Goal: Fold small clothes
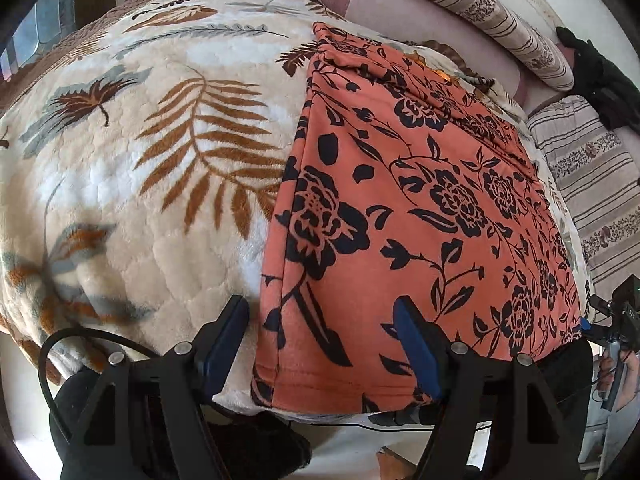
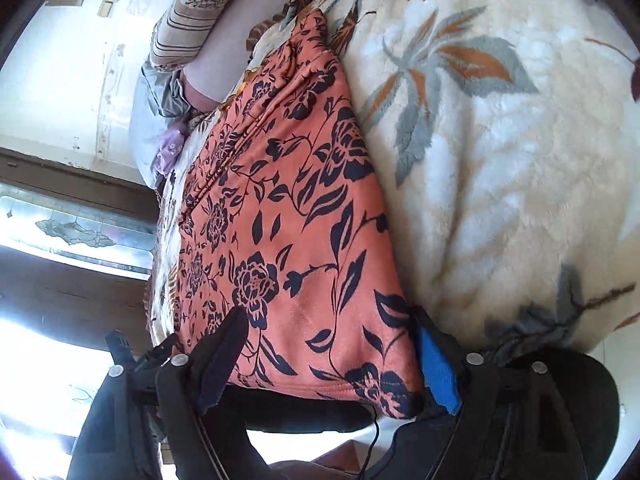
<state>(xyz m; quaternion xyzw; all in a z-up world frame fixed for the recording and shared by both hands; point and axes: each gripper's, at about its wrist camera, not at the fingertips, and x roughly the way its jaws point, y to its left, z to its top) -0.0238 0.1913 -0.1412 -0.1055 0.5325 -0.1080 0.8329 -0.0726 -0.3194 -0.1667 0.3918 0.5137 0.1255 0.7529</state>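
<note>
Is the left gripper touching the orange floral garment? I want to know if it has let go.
Cannot tell. In the left wrist view the left gripper stands open over the orange floral garment's near corner, but no gap shows.

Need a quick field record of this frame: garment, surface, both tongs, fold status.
garment: orange cloth with black floral print, lying flat, long and narrow, hem at the near edge
surface: cream plush blanket with leaf pattern
left tongs: open, over the garment's near left corner, not gripping
right tongs: open, over the near right corner, not gripping
background: striped pillows beyond the garment
fold status: appears folded lengthwise; cross fold not yet done
</note>
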